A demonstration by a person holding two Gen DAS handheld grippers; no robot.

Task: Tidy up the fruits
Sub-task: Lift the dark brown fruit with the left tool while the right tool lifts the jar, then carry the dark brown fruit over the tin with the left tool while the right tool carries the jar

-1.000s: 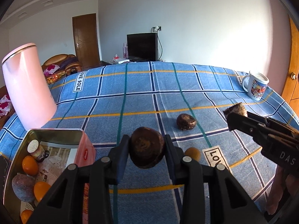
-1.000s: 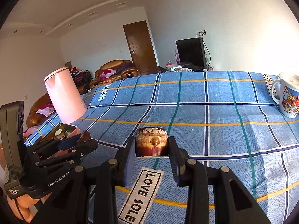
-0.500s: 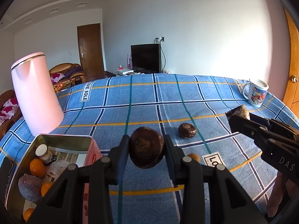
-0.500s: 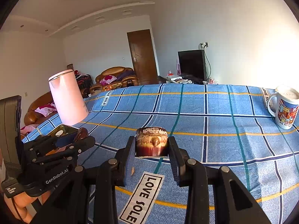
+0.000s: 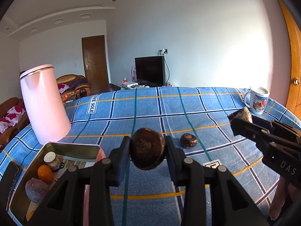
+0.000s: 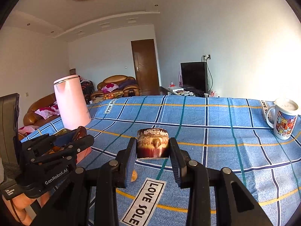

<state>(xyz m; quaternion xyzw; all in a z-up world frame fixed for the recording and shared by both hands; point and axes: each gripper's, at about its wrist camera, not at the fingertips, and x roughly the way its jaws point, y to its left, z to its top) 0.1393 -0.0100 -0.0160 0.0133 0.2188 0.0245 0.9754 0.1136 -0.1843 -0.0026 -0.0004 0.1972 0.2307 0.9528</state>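
Observation:
My left gripper [image 5: 147, 153] is shut on a round dark brown fruit [image 5: 147, 148], held above the blue checked tablecloth just right of the open metal tin [image 5: 79, 148]. The tin holds orange fruits [image 5: 44, 173], a purple-brown fruit [image 5: 36, 190] and a small jar [image 5: 51, 161]. My right gripper [image 6: 152, 151] is shut on a cut brown fruit piece [image 6: 152, 143], held above the cloth; it also shows in the left wrist view [image 5: 241, 115]. Another dark fruit [image 5: 188, 140] lies on the cloth. A small orange fruit [image 6: 134, 176] lies under the right gripper.
A tall pink kettle [image 5: 44, 103] stands behind the tin at the left. A printed mug [image 5: 257, 100] stands at the far right edge of the table. The left gripper appears in the right wrist view [image 6: 75, 139] by the tin.
Both grippers have risen and tilted up with their fruits still held; more of the room and ceiling shows. The small orange fruit is now hidden behind the left fingers.

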